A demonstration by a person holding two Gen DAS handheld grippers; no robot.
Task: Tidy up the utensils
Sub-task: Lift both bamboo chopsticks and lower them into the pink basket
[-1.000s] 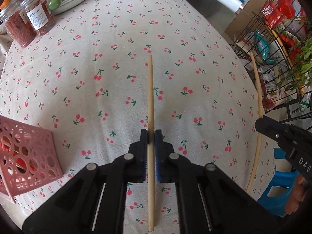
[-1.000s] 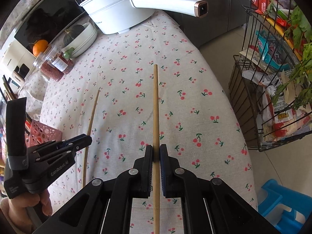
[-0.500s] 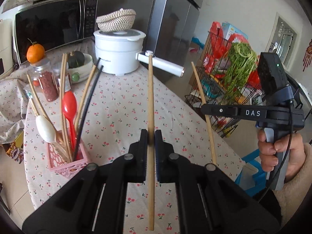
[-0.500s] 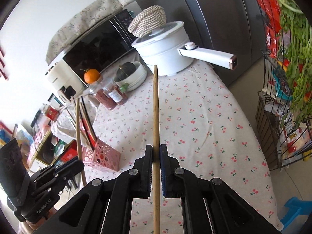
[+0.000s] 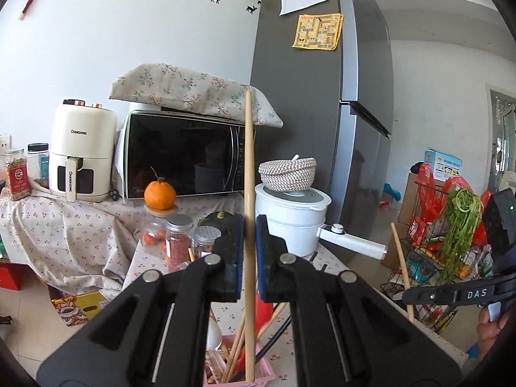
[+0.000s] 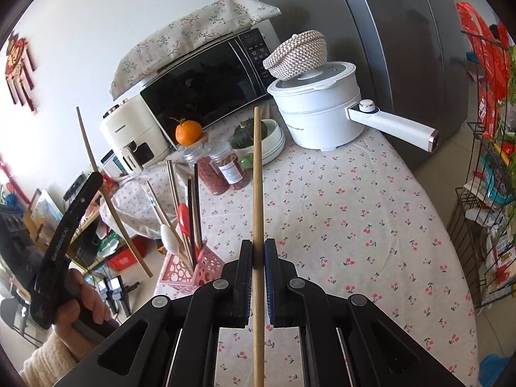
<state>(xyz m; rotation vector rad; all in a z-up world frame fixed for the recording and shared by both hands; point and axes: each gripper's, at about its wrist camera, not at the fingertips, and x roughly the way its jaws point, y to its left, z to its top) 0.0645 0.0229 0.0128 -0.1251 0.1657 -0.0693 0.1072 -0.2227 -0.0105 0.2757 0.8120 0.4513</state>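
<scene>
Two chopsticks are held, one in each gripper. From the left wrist view, the left gripper, clenched on a chopstick, has swung from flat over the table to upright, its lower end now in the pink basket. From the right wrist view, the right gripper still clamps the second chopstick, apart from the basket; I judge it goes next.

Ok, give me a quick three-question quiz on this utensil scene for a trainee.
1. True or false: the left gripper clamps a chopstick and the right gripper clamps a second chopstick.
2. What sits on the lid of the white pot? A woven bowl; B orange; C jar.
3. Fill in: the pink basket holds a red spoon and a ___ spoon.
Key: 1 true; 2 A; 3 white.
</scene>
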